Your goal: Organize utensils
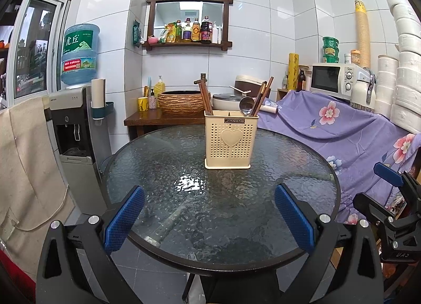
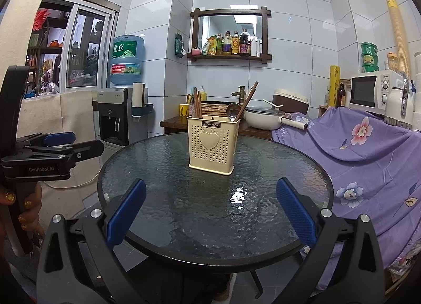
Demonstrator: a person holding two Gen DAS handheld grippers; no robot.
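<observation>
We hold the left gripper (image 1: 209,218) and right gripper (image 2: 211,214) spread wide, both empty. The utensil holder (image 1: 231,139) stands mid tabletop (image 1: 168,246) with chopsticks (image 1: 205,100) and ladle (image 1: 246,106) already inside (apparently nothing left loose), so sorting looks finished.

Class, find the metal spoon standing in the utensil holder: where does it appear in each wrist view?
Left wrist view: the shiny metal spoon stands just right of centre, in the right compartment of the beige perforated plastic holder.
Right wrist view: spoon slightly right of centre.
Shared landmark: the holder's heart emblem.
</observation>
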